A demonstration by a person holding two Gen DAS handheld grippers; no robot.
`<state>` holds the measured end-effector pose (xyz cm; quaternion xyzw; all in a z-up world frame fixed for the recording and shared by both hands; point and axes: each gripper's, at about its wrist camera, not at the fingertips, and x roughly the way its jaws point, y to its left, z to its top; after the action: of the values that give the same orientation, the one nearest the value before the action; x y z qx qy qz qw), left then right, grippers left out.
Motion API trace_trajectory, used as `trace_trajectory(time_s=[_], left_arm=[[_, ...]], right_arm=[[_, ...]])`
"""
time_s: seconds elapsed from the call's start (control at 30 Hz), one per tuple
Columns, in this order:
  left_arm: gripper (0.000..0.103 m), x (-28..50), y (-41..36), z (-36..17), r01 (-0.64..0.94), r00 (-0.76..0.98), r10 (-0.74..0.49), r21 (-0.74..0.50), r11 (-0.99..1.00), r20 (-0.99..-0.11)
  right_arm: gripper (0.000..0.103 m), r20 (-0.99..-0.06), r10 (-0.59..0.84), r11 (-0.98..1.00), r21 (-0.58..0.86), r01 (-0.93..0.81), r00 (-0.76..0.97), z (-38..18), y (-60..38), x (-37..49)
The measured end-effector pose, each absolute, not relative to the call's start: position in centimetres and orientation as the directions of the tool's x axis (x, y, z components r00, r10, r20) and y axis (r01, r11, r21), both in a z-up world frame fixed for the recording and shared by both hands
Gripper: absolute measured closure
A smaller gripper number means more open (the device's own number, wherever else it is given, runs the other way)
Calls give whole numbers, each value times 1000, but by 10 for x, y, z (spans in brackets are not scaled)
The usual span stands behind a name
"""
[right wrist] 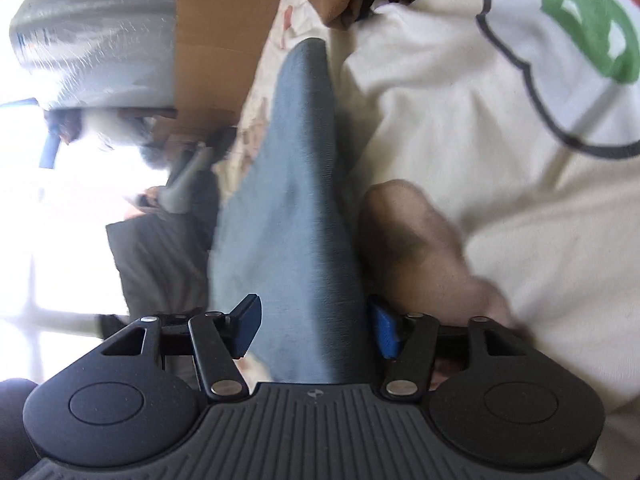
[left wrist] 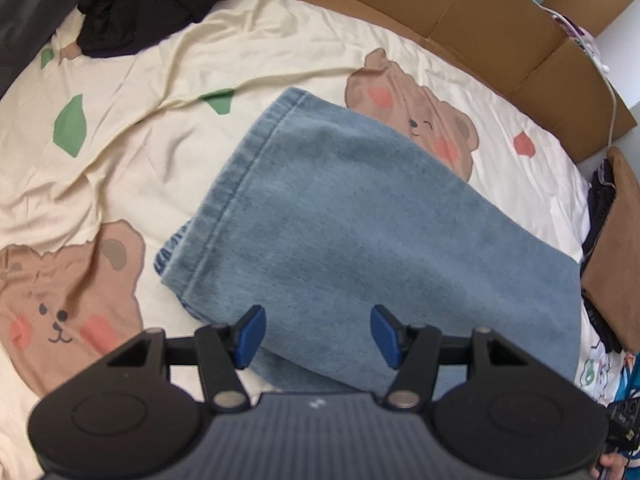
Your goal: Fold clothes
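Both jaws standing wide: left hand-held gripper (left wrist: pixel 318 334) hovering over folded jeans (left wrist: pixel 340 216); right hand-held gripper (right wrist: pixel 316 330) straddling the denim edge, best closed squarely before lifting.

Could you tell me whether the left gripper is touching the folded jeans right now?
Cannot tell. In the left wrist view the left gripper has its jaws open over the folded jeans, but denim fills the space behind them, so neither contact nor gap shows.

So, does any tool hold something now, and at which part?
Nothing is held. The left tool is open above the folded light blue denim jeans; the right tool is open too, denim between its fingers, unclamped.
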<state>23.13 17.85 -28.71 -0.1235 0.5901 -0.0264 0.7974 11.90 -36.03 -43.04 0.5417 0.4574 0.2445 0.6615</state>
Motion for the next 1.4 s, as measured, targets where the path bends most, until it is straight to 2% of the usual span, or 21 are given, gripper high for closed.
trace_trajectory(time_s=[0.17,0.3,0.43,0.53,0.6,0.63,0.77,0.9,1.0,1.1,1.2,1.23,1.3,1.4], left_arm=[[42,231,168,-290,-93,308,-219,-258,962,-926],[42,227,162,-293,-79,295,-228,-262,962,-928],[42,225,165,-293,-78,292,-219,-252,965,-931],[42,225,172,-292,-95,299,-215,-253,963,-930],[42,225,174,-293,-95,301,-210,-248,964,-930],[42,225,175,-294,-94,301,-208,-246,965,-931],[43,227,175,-297,-97,311,-211,-252,963,-927],[43,229,167,-306,-74,301,-241,-275,959,-923],[43,231,155,-318,-47,277,-267,-290,956,-923],[49,236,138,-327,-5,257,-324,-337,942,-910],[50,244,121,-334,40,246,-373,-375,926,-895],[52,247,116,-336,48,244,-387,-387,921,-889],[60,254,106,-341,58,232,-409,-407,912,-883],[71,261,94,-347,71,219,-415,-409,910,-883]], right_arm=[[40,-211,849,175,977,118,485,-414,-362,114],[40,-271,830,221,962,159,488,-418,-349,113],[41,-386,817,344,922,177,428,-426,-326,109],[42,-383,811,339,924,179,443,-424,-321,101],[77,-348,811,280,937,211,469,-426,-328,96],[85,-341,809,273,939,208,478,-424,-331,93],[86,-293,818,223,955,195,496,-411,-332,87],[85,-346,809,251,934,254,475,-417,-329,83],[80,-391,789,268,913,309,473,-428,-326,83],[70,-422,769,285,899,334,479,-433,-323,86],[69,-428,757,286,897,338,494,-431,-316,89],[70,-426,752,285,898,335,503,-429,-314,89],[83,-431,741,282,896,344,515,-426,-312,86],[87,-444,723,285,889,358,529,-418,-311,80]])
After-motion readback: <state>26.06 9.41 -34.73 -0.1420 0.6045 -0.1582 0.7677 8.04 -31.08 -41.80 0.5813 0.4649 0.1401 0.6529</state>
